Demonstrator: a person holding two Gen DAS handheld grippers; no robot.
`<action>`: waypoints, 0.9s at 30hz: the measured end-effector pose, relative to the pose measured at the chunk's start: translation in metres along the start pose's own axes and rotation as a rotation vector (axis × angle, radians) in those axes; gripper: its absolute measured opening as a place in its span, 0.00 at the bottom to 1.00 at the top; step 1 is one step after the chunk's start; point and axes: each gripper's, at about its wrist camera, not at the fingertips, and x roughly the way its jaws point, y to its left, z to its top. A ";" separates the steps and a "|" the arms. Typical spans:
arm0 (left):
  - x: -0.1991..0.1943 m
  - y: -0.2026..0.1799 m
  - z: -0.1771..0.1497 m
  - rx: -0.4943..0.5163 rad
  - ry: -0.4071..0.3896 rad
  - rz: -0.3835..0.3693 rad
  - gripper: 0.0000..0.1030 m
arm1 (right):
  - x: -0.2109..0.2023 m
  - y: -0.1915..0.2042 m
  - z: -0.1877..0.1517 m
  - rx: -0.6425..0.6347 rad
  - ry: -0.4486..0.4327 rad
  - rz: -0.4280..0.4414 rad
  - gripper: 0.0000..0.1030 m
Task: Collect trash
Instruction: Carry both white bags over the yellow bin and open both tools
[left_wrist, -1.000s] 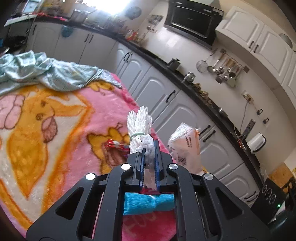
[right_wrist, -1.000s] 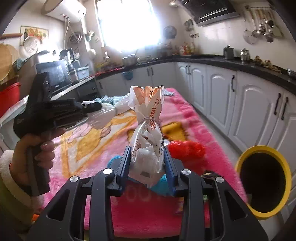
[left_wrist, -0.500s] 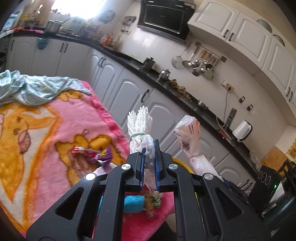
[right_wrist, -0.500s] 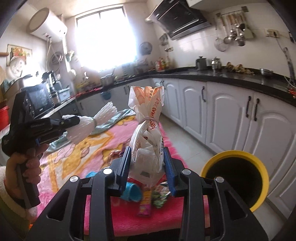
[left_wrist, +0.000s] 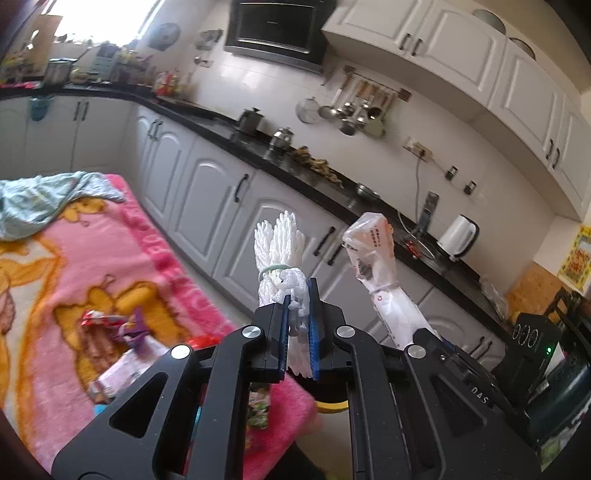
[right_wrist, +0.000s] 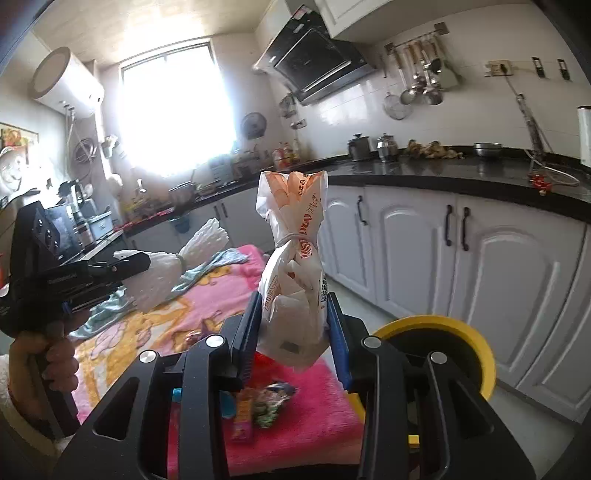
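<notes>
My left gripper (left_wrist: 298, 328) is shut on a white foam net bundle (left_wrist: 281, 254) tied with a green band, held up past the table's right edge. The same bundle (right_wrist: 166, 273) shows at the left of the right wrist view, gripped in the black left gripper (right_wrist: 122, 271) that a hand holds. My right gripper (right_wrist: 293, 332) is shut on a tied white and orange plastic bag (right_wrist: 293, 266), which stands upright. The bag (left_wrist: 373, 266) also rises at the right of the left wrist view. A yellow-rimmed bin (right_wrist: 439, 354) stands on the floor just right of the bag.
The pink blanket-covered table (left_wrist: 66, 295) carries several wrappers (left_wrist: 110, 325), a snack packet (right_wrist: 271, 400) and a teal cloth (left_wrist: 44, 199). White cabinets (right_wrist: 461, 266) under a black counter run along the right. A strip of floor lies between table and cabinets.
Both grippers have swung right and risen a little with their loads, from over the table towards its right edge. The yellow bin now sits closer, beside the right gripper.
</notes>
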 end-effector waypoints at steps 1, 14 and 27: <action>0.005 -0.006 0.000 0.009 0.004 -0.010 0.05 | -0.001 -0.006 0.001 0.006 -0.002 -0.009 0.32; 0.085 -0.059 -0.017 0.071 0.106 -0.089 0.05 | -0.004 -0.070 -0.007 0.094 0.018 -0.140 0.32; 0.167 -0.069 -0.053 0.089 0.238 -0.098 0.05 | 0.025 -0.128 -0.039 0.221 0.125 -0.208 0.33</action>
